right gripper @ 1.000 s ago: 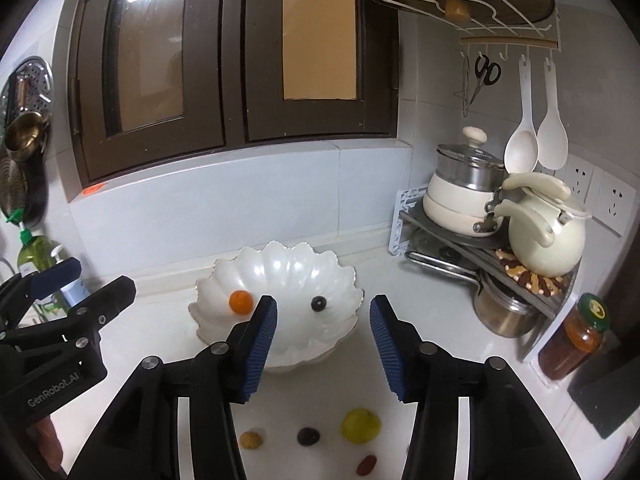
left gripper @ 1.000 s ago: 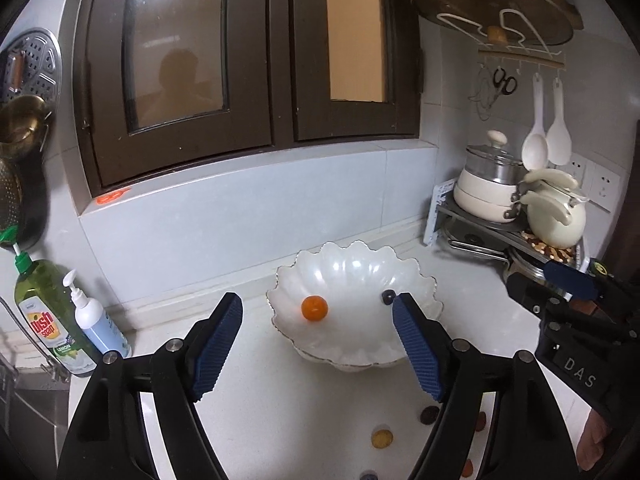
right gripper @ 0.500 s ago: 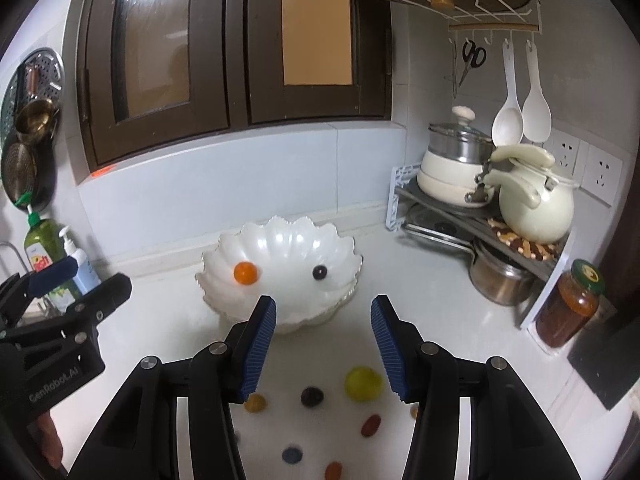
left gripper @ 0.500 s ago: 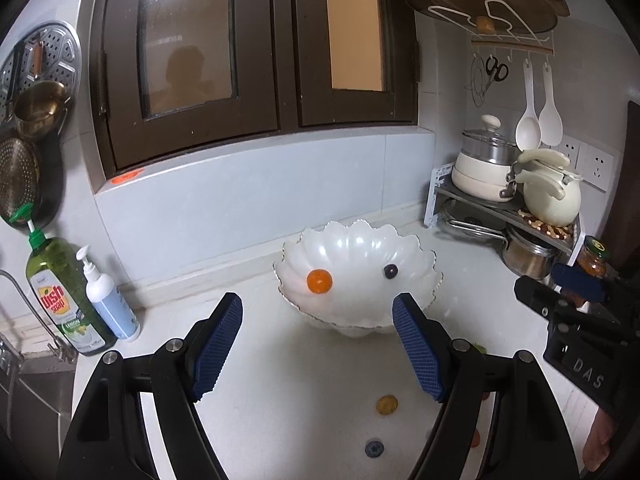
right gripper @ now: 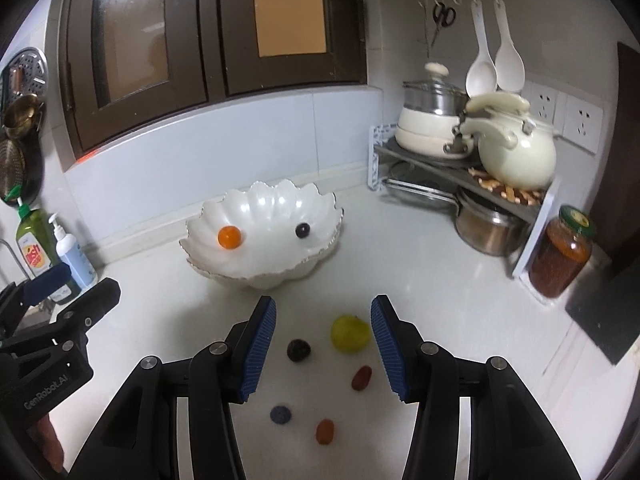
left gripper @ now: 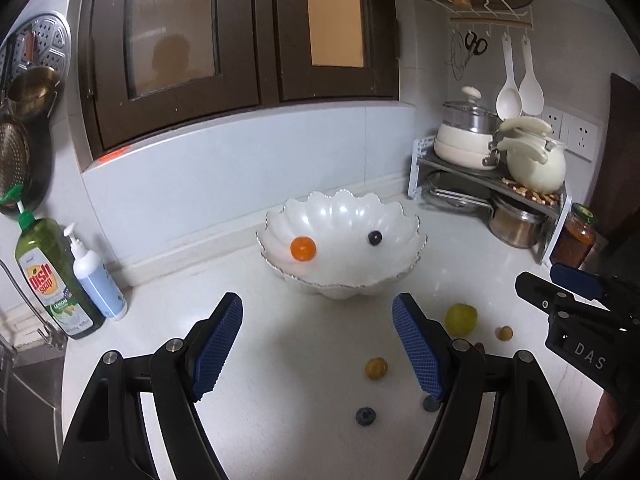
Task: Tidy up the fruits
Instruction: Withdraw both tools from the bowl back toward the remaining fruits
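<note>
Your white scalloped ceramic bowl (right gripper: 262, 236) stood on the white surface (right gripper: 400, 272) near the back wall. It held two fruits: a small orange round fruit (right gripper: 229, 237) at about 9 o'clock inside it, and a small dark round berry (right gripper: 302, 230) at about 3 o'clock, the two well apart.

The rest lay loose on the surface in front of the bowl. From your right wrist view, a yellow-green round fruit (right gripper: 350, 335) sat at 6 o'clock of the bowl, a dark purple fruit (right gripper: 298, 350) just beside it at its 8 o'clock, a dark red oval fruit (right gripper: 361, 377), a blueberry (right gripper: 280, 414) and an orange-red oval fruit (right gripper: 324, 431) nearer to you.

Your right hand-held gripper (right gripper: 323, 350) hung above that cluster, jaws apart and gripping nothing. Your left hand-held gripper (left gripper: 318, 346) was also spread wide and empty, with a small yellow round fruit (left gripper: 376, 368) below it.

At 3 o'clock, a glass jar of red-brown preserve (right gripper: 560, 256) with a green lid stood beside the corner rack (right gripper: 532, 216).
</note>
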Tool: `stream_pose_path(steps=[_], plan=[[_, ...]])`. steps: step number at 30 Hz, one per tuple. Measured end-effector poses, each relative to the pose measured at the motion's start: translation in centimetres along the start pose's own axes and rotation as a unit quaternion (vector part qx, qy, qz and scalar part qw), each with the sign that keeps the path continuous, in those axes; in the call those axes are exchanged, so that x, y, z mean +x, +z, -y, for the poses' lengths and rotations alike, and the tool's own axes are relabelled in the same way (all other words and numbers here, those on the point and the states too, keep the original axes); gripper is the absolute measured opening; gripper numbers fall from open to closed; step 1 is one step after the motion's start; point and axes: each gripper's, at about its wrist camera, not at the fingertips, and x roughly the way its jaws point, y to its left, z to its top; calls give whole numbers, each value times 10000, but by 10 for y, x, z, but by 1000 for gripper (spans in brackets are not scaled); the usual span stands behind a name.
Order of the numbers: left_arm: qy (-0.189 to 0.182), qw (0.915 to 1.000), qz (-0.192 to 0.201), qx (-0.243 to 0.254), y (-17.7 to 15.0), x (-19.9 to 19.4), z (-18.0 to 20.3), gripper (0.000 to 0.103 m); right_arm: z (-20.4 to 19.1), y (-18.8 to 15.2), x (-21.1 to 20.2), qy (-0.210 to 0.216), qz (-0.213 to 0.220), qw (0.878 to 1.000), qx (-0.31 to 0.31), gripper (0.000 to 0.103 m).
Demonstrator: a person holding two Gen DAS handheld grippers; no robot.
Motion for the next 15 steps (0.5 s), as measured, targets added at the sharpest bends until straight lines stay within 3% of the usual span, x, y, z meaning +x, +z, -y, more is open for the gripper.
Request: stream_pose_path(steps=[15], plan=[[-249, 9985, -426, 227, -36, 12, 9, 77, -2, -34, 7, -91, -313, 9995, -15, 51]])
